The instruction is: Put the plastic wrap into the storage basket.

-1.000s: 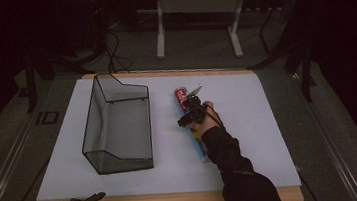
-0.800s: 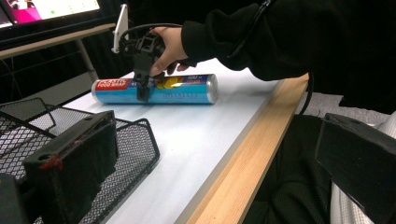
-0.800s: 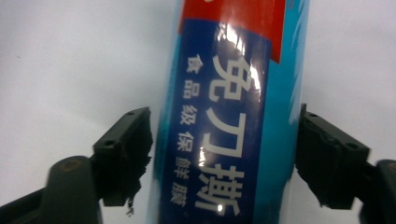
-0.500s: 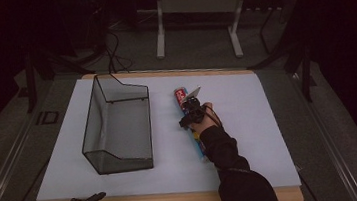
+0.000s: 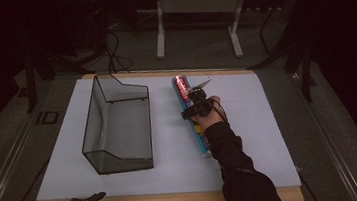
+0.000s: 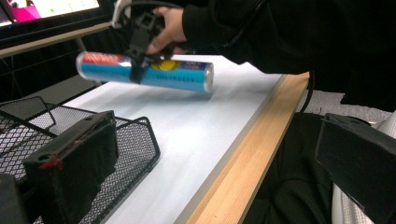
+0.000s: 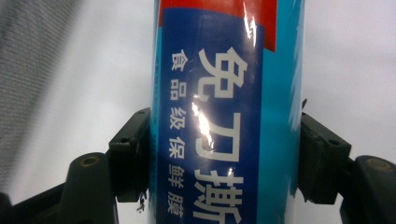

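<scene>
Right gripper (image 7: 226, 163): jaws just closed, clamped on one blue-and-red tube (image 7: 226, 93), held just above the white mat (image 5: 249, 123) per left gripper view. Label reads 免刀撕, 食品级保鲜膜. One black mesh basket (image 5: 119, 132) lies well apart to the left. Left gripper (image 6: 224, 154): jaws wide apart, nothing between, at the table's near edge.
</scene>
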